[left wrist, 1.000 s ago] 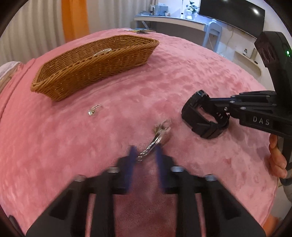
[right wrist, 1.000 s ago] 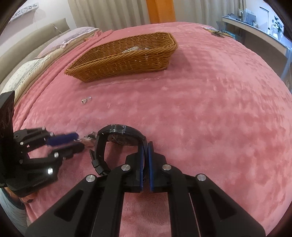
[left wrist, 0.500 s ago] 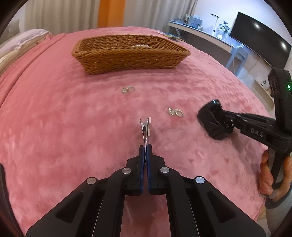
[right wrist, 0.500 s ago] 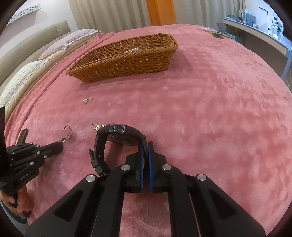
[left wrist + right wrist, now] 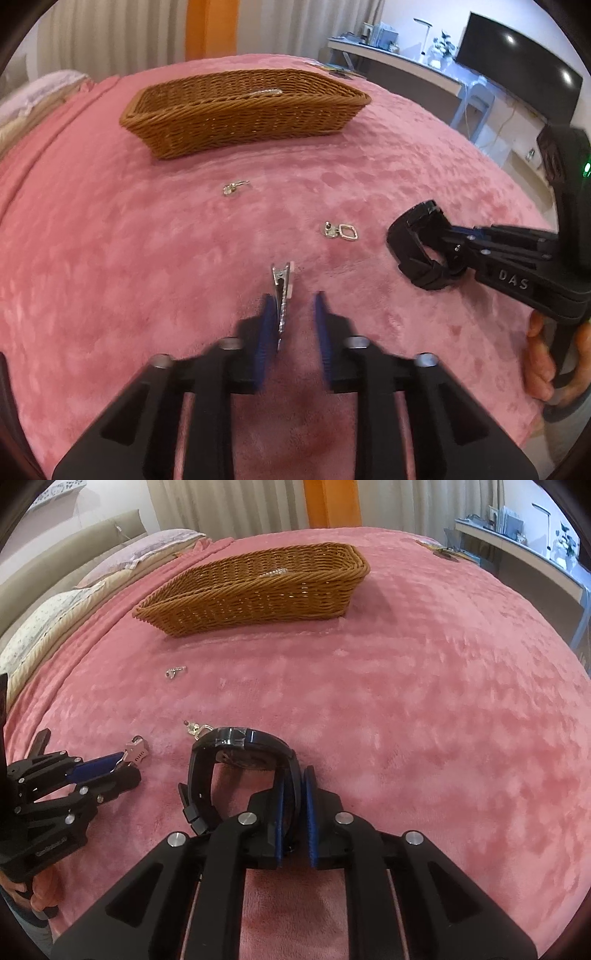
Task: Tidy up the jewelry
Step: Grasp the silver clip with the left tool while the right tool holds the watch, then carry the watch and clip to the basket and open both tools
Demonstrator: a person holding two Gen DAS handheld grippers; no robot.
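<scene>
On the pink bed cover (image 5: 110, 258), near edge: silver hair clip (image 5: 282, 295) stands between your left tool (image 5: 293, 314)'s parted jaws, against the left pad, not clamped; black watch (image 5: 236, 760) has its strap between your right tool (image 5: 293, 808)'s narrowly gapped jaws, grip uncertain. Two earrings (image 5: 341, 230) (image 5: 232, 187) lie loose toward the wicker basket (image 5: 240, 122), well apart beyond. Close squarely on the clip's flat sides before lifting; carry low to the basket. Legible: "DAS" on the right tool's body
</scene>
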